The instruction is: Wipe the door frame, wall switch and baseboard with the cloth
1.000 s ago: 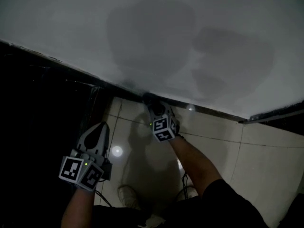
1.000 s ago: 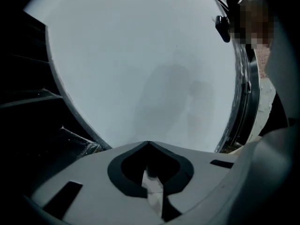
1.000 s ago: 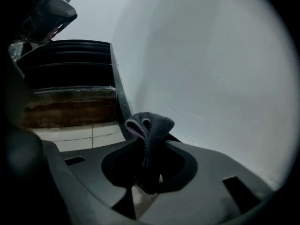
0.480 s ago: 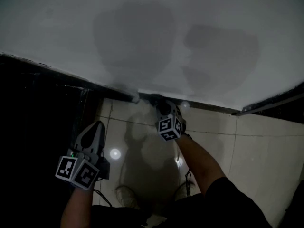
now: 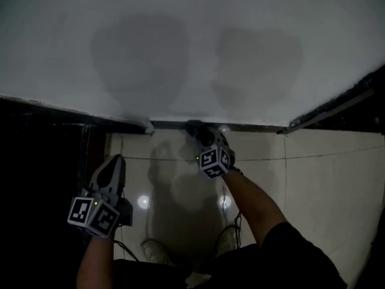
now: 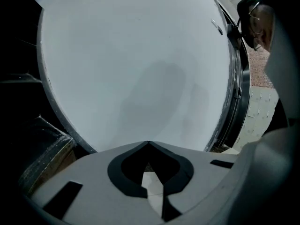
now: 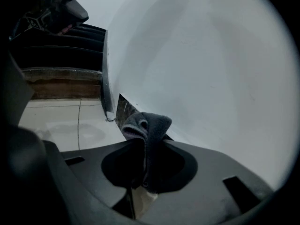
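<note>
Right jaws: the right gripper is clamped on a dark grey bunched-up cloth. A wad of it sticks out past the tips and the rest hangs down between them.
Cloth vs baseboard: the wad sits right at the foot of the wall, up against the dark baseboard strip. It looks like contact, but it's pretty dim down there so I wouldn't swear to it.
Right gripper from above: in the head view the right gripper points nose-first into the baseboard, close to the left end of that strip. Its marker cube faces up and the person's bare forearm runs back from it.
Left jaws: the left gripper has its tips pressed together with nothing between them. You only see pale floor through the hole behind the tips.
Left gripper position: the left gripper hangs over the floor well to the left of the right one, clear of wall and baseboard.
Wall: plain white painted wall with two soft shadows on it.
Floor: glossy cream tile floor with a couple of light glints.
Left side: a black, unlit area next to the left gripper. Can't make out what's in it.
</note>
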{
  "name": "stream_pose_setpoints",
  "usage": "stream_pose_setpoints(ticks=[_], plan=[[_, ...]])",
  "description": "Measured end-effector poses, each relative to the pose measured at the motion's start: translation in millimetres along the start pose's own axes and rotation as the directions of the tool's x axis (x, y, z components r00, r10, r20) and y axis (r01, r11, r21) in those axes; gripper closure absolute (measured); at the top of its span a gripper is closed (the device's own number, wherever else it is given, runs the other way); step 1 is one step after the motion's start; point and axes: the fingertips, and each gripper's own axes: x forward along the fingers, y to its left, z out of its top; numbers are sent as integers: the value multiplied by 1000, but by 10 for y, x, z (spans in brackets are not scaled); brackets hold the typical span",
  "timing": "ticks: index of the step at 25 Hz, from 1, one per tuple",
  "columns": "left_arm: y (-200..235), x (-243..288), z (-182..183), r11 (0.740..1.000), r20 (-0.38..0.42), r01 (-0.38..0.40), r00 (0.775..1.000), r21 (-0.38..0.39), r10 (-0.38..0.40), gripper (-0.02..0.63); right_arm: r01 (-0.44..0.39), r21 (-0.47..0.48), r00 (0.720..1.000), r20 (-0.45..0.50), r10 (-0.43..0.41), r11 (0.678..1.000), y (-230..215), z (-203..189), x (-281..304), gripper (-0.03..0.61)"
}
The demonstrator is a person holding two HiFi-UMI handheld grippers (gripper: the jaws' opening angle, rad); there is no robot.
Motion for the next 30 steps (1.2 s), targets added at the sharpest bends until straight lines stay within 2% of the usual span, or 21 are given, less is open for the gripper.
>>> stream_pose_setpoints(ticks=[9,13,19,23,26,30], plan=[[-181,277,-158,999,-36,48,998,3,-48,621,57,-14,998,-17,-57,998,-420,-330,-282,492],[-247,374,-199,998,-41,65,997,0,-65,621,85,13,996,-27,-84,996,-632,-487,-423,492],[-451,534,-311,994,-73,96,993,51,-92,621,144,64,989,-33,-143,987,-920,-717,-611,492],[-585,696,-374,994,-79,96,993,56,-91,621,174,88,984,-40,-171,981,-1070,-847,-697,492],[-879,838,-447,983,-101,154,984,101,-144,621,206,122,978,-55,-201,971,-1193,-944,-785,492],[-1232,918,-529,953,-137,242,966,182,-219,621,240,122,969,-82,-232,963,-1354,-1060,-896,492]])
